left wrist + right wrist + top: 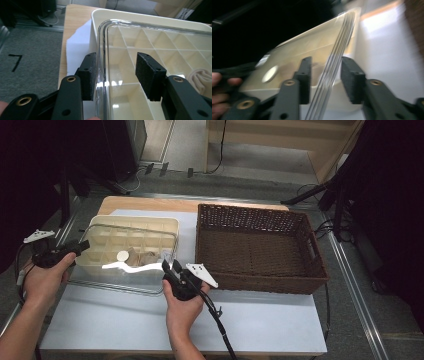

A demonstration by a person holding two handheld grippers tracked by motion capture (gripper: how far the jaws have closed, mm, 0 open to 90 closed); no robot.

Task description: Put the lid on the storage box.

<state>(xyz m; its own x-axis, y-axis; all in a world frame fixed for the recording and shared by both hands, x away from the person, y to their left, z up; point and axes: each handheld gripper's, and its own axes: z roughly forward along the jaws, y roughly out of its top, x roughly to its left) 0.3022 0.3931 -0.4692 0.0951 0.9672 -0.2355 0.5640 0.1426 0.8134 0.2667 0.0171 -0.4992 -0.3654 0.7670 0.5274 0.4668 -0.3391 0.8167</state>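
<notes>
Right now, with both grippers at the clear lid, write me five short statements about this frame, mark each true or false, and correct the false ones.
1. The clear lid lies over the cream divided tray. True.
2. The wicker basket holds rolled cloths. False: it looks empty; a cloth sits in a tray compartment.
3. The left gripper has its jaws astride the lid's edge, open. True.
4. The right gripper is shut tight on the basket's rim. False: its jaws stand open on either side of the lid's edge.
5. The basket stands on the person's left. False: it stands right of the tray.
</notes>
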